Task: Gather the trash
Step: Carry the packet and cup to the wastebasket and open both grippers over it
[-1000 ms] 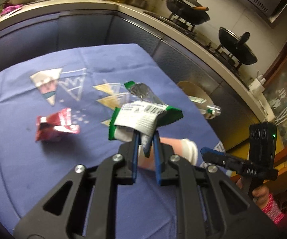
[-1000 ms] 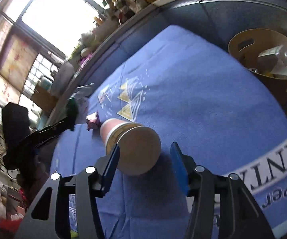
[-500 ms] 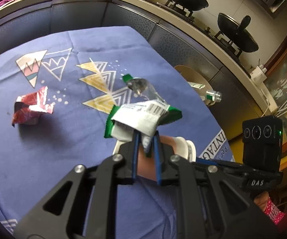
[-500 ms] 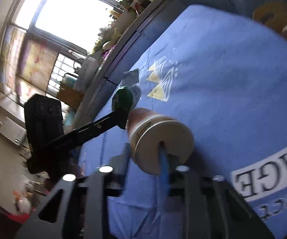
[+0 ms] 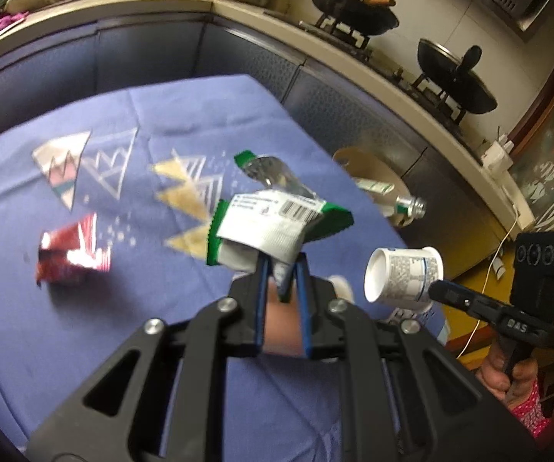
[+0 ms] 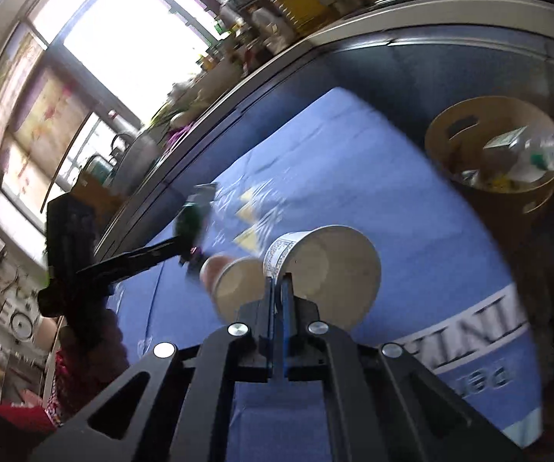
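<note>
left gripper (image 5: 281, 269) clenched on green-white wrapper (image 5: 273, 223); right gripper (image 6: 278, 288) pinching white cup (image 6: 327, 269) rim, bin (image 6: 484, 150) beyond.

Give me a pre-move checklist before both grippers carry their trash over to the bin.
1. Left gripper shut on the green and white wrapper: ok.
2. Right gripper shut on the white cup by its rim: ok, though the thin pinch may slip.
3. Wooden bin open and in view past the table edge: ok.
4. Room in the bin: cannot tell; a plastic bottle sticks out over its rim.
5. Table trash left: not ok; the red wrapper and the brown paper cup still lie on the blue tablecloth.
</note>
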{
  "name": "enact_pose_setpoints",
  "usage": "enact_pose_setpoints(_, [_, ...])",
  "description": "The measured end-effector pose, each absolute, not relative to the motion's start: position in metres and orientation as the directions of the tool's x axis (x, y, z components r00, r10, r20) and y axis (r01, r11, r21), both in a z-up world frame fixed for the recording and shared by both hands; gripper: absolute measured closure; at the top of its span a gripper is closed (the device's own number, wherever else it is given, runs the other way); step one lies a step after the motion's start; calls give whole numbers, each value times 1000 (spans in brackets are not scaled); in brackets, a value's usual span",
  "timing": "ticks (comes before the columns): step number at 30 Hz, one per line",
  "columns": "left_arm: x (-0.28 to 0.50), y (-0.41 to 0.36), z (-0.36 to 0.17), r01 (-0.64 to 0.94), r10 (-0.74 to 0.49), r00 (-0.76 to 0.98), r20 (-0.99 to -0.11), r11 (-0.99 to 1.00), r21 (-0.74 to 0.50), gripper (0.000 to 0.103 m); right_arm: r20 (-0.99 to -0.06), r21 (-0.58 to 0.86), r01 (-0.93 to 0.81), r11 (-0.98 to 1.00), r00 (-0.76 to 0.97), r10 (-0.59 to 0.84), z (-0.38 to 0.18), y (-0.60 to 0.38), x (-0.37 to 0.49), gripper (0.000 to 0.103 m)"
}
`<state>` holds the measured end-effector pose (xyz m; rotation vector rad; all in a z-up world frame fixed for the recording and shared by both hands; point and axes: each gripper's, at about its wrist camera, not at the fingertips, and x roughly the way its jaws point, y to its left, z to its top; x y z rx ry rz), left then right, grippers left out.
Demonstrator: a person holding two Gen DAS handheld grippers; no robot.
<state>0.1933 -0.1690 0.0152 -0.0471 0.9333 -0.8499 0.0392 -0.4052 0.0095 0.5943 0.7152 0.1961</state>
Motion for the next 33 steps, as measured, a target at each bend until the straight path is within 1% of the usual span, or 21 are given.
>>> enact_pose_setpoints(5, [207, -196, 21, 645, -655, 275, -704, 669, -370, 90, -538, 583, 49, 811, 771, 339, 7, -424, 51, 101])
enact_pose_setpoints(9, [218, -238, 18, 673, -660, 201, -724, 630, -387, 90, -528, 595, 84, 800, 791, 309, 2, -445, 57, 101])
enact_pose_setpoints(15, [224, -342, 8, 745, -650, 81, -756, 543, -387, 90, -505, 594, 182, 783, 842, 188, 2, -503, 60, 101])
enact_pose_setpoints(17, [226, -373, 2, 762, -644, 51, -763, 520, -387, 90, -507, 582, 229, 780, 853, 128, 0, -524, 61, 101])
enact_pose_setpoints(20, [231, -419, -8, 776, -629, 13, -777, 496, -389, 90, -513, 588, 286, 757, 855, 76, -8, -556, 71, 101])
enact_pose_setpoints(21, [232, -429, -11, 779, -622, 5, -783, 493, -387, 89, -519, 584, 301, 754, 852, 62, -10, -560, 73, 100])
enact_pose_setpoints(22, [234, -443, -17, 784, -605, -4, -796, 492, -378, 82, -525, 586, 318, 746, 850, 50, -15, -567, 77, 100])
enact_pose_setpoints(23, [236, -455, -23, 787, -580, -12, -815, 497, -365, 73, -532, 597, 326, 733, 845, 58, -20, -573, 81, 98])
enact_pose_setpoints(24, [239, -465, -29, 789, -554, -10, -832, 507, -347, 69, -540, 617, 334, 712, 838, 75, -26, -580, 84, 94])
enact_pose_setpoints(25, [242, -470, -33, 789, -537, -6, -844, 516, -334, 60, -541, 635, 341, 693, 837, 84, -30, -585, 86, 90])
enact_pose_setpoints(26, [244, -473, -35, 787, -526, -2, -850, 524, -326, 55, -538, 639, 345, 688, 839, 79, -30, -585, 85, 78])
enact_pose_setpoints(27, [248, -475, -36, 781, -521, 3, -854, 534, -323, 53, -533, 635, 352, 687, 844, 60, -29, -587, 83, 60])
enact_pose_setpoints(28, [250, -474, -36, 777, -521, 4, -853, 539, -326, 53, -528, 632, 355, 689, 848, 47, -28, -587, 81, 55])
enact_pose_setpoints(30, [255, -468, -30, 768, -537, 1, -843, 540, -343, 53, -494, 639, 344, 688, 869, 24, -20, -585, 72, 54])
enact_pose_setpoints(33, [254, -446, -1, 775, -588, 46, -807, 531, -343, 53, -452, 663, 324, 675, 892, 17, -8, -580, 60, 54])
